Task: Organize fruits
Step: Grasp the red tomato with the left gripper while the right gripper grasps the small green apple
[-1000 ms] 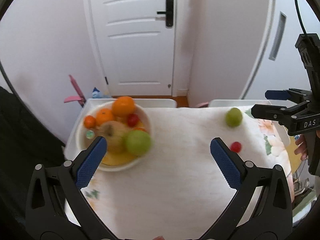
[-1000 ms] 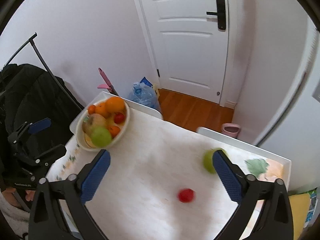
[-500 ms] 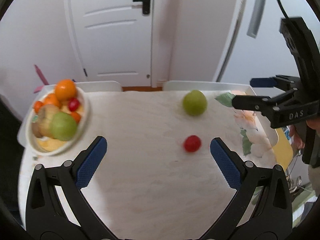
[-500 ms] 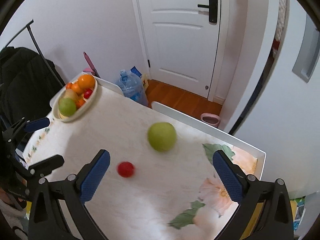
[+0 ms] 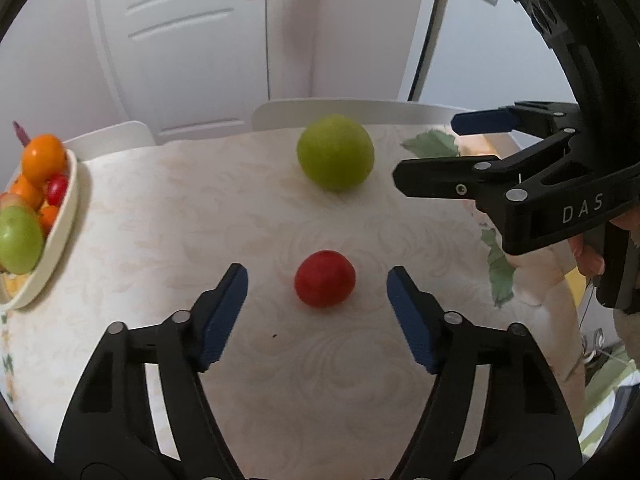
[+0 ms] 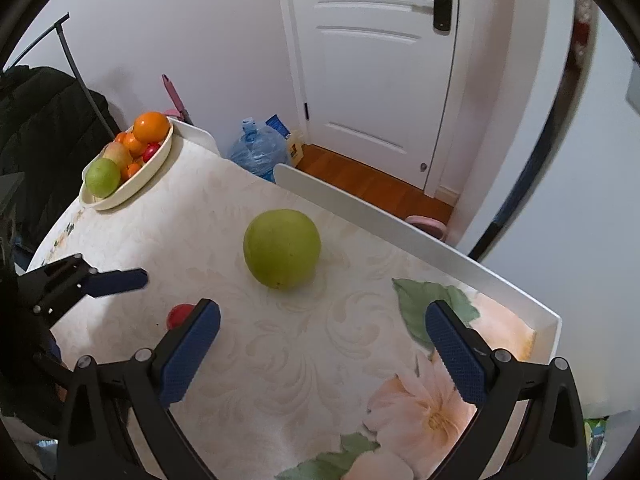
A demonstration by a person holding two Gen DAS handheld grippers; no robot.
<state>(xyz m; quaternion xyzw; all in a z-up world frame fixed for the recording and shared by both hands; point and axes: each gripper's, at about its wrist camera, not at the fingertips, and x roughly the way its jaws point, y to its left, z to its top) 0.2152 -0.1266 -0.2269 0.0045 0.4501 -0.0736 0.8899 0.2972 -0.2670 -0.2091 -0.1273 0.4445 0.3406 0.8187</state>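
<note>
Our left gripper (image 5: 317, 292) has just been narrowing its jaws around the red fruit (image 5: 325, 279) on the tablecloth (image 5: 168, 240), pads not touching; an off-centre squeeze could roll it toward the green apple (image 5: 335, 153), which sits ahead of our wide-open right gripper (image 6: 320, 340)

Green apple (image 6: 282, 249) on floral tablecloth (image 6: 304, 344) beyond the wide-apart right tool (image 6: 322, 342); perhaps a tomato (image 6: 179, 316) behind its left finger.

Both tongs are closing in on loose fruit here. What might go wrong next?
The left tongs have just been closing around the small red fruit without touching it; a lopsided pinch may roll it away. The right tongs sit close by, so reaching for the green apple may cause a bump.
</note>
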